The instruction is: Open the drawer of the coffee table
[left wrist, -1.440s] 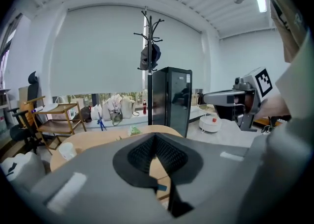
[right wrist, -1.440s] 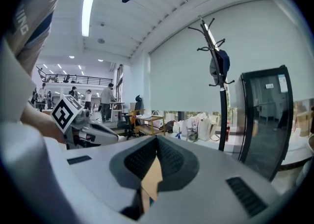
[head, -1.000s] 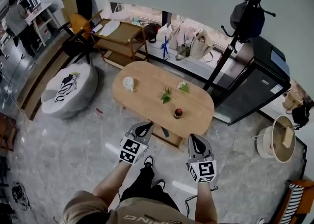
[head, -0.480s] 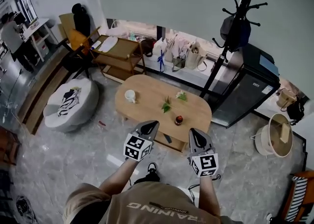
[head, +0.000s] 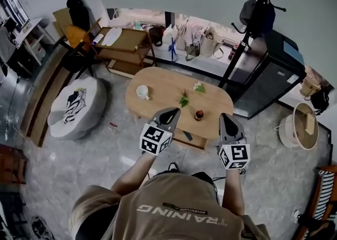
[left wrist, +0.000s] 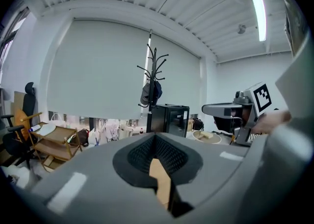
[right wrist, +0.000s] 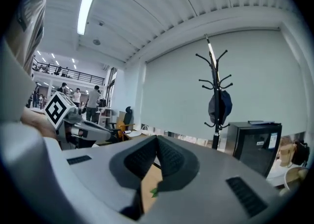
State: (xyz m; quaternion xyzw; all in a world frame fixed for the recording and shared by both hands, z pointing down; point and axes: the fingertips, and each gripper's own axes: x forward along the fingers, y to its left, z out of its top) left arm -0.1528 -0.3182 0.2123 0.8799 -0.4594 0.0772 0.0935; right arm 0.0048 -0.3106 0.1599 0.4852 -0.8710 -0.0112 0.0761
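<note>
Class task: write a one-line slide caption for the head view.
Person standing at an oval wooden coffee table holds left gripper and right gripper out, fingers shut and empty.

A cup [head: 142, 92], leaves [head: 184, 99] and a small jar [head: 199, 115] sit on the coffee table [head: 163, 83], the cup at its left end. A pouf [head: 76, 108] lies to the left, a shelf cart [head: 129, 40] behind, and a coat stand [head: 235, 57], cabinet [head: 266, 83] and basket [head: 284, 132] to the right.

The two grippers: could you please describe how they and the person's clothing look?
The left gripper and right gripper are grey wedges tapering to black ribbed pads, each carrying a white cube with black square markers. The person wears a tan short-sleeved T-shirt.
</note>
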